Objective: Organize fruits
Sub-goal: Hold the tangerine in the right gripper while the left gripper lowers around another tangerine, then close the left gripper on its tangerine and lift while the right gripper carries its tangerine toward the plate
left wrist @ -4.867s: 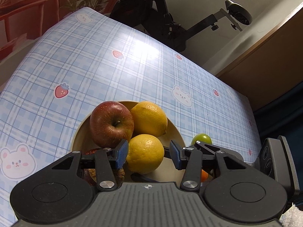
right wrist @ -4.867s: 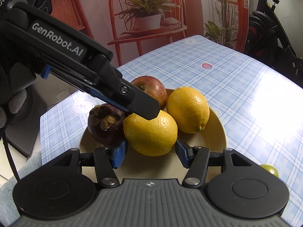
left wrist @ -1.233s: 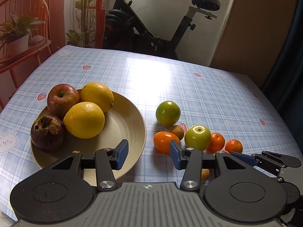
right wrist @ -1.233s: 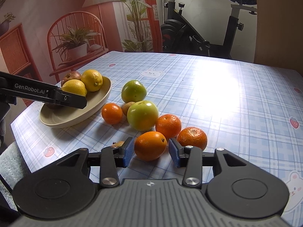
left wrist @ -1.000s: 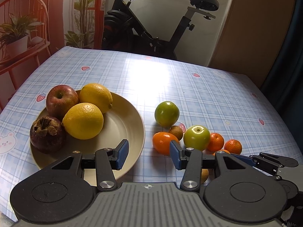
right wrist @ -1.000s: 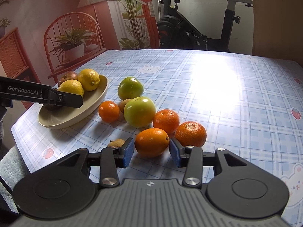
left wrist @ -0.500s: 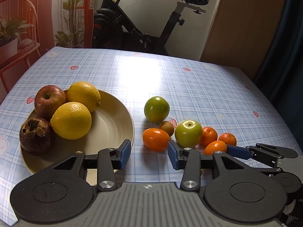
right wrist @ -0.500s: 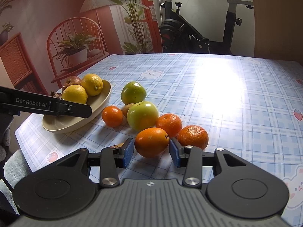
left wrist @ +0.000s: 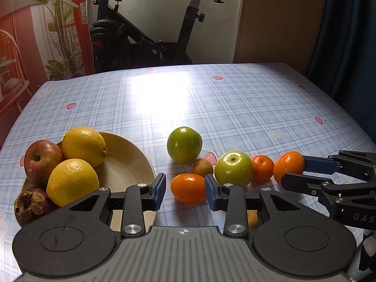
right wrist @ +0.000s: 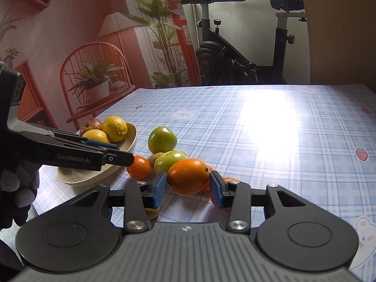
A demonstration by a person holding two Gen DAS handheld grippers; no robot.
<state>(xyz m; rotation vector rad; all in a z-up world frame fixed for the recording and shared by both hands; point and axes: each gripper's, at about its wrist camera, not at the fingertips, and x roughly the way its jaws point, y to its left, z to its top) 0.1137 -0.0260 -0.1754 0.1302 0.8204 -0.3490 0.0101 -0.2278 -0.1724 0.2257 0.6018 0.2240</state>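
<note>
left gripper (left wrist: 185, 190): jaws closing around small orange (left wrist: 188, 188), not yet pressed.
right gripper (right wrist: 188, 186): clamped on large orange (right wrist: 188, 176).
tablecloth (left wrist: 235, 103): bare toward 12 o'clock.

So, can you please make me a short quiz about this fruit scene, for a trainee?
1. How many lemons lie on the plate?
2. True or false: the right gripper is empty.
3. Which fruit shares the plate with the lemons? A. a banana B. a red apple C. a pear

Key: 1. Two. 2. False: it is shut on an orange. 3. B.
</note>
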